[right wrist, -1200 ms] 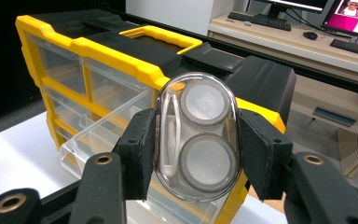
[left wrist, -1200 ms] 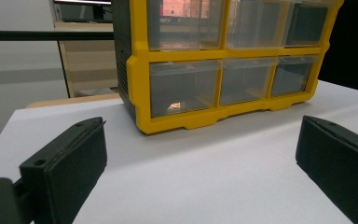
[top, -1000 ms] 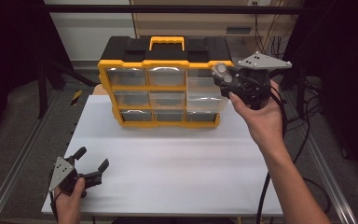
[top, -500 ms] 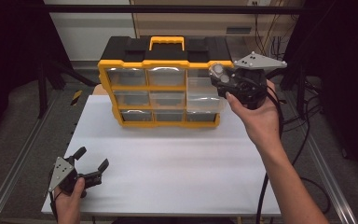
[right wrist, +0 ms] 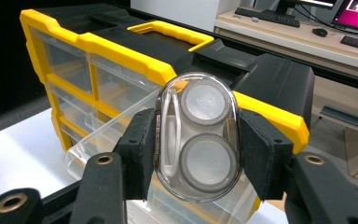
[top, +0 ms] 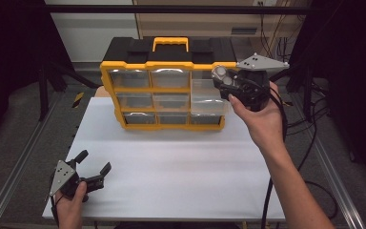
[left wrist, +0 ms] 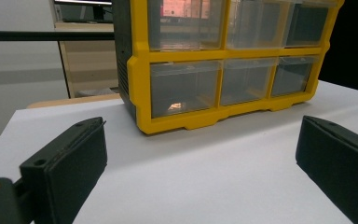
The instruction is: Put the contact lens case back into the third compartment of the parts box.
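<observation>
Two black jaws of the right hand-held gripper (right wrist: 196,149) pinch a clear oval case (right wrist: 197,140) from both sides; the case shows two round grey wells stacked one above the other and a thin white piece along its edge. In the high view this right hand-held gripper (top: 221,78) sits at about 2 o'clock over the surface, held level against the upper right corner of the yellow and black organiser box (top: 167,86), with the case (top: 220,76) just above a clear drawer (top: 209,98) that is pulled out of the right column. Seen from the right gripper view, that open drawer (right wrist: 116,126) lies directly below the case. The organiser box stands at 12 o'clock on the white surface (top: 181,171), its yellow handle (top: 170,44) on top. At 7 o'clock, well apart from the box, the left hand-held gripper (top: 94,168) rests low with its jaws spread wide and nothing between them, pointing toward the box's bottom row of drawers (left wrist: 228,84).
</observation>
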Demonstrator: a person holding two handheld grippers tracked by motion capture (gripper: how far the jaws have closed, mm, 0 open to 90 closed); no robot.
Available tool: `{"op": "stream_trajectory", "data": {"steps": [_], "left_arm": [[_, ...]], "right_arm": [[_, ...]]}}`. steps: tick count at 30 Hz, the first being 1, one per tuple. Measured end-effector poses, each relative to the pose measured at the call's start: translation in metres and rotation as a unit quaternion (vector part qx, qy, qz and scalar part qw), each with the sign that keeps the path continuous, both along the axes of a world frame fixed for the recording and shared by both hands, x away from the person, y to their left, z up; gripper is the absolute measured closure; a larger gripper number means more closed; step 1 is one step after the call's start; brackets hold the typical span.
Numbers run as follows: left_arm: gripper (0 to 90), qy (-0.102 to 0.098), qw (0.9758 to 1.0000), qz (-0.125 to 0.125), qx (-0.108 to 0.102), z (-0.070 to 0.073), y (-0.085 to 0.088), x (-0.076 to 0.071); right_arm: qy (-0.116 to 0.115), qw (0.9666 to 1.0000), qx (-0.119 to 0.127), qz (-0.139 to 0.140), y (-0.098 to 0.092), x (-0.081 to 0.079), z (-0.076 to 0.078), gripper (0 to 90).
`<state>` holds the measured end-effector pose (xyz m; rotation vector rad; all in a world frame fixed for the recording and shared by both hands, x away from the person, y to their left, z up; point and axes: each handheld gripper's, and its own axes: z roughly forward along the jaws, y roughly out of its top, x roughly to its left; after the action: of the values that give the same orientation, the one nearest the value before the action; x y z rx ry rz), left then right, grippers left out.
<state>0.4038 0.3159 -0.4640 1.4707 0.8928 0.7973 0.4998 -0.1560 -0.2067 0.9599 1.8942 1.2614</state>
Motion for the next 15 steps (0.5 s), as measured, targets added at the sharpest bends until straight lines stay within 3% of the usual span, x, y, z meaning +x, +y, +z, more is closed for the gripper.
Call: {"op": "stream_trajectory", "data": {"steps": [15], "left_arm": [[1.6, 0.000, 1.0000, 0.000, 0.000, 0.0000, 0.0000, 0.0000]], "right_arm": [[0.014, 0.9999, -0.005, 0.001, 0.0035, 0.0085, -0.0041, 49.1]]}}
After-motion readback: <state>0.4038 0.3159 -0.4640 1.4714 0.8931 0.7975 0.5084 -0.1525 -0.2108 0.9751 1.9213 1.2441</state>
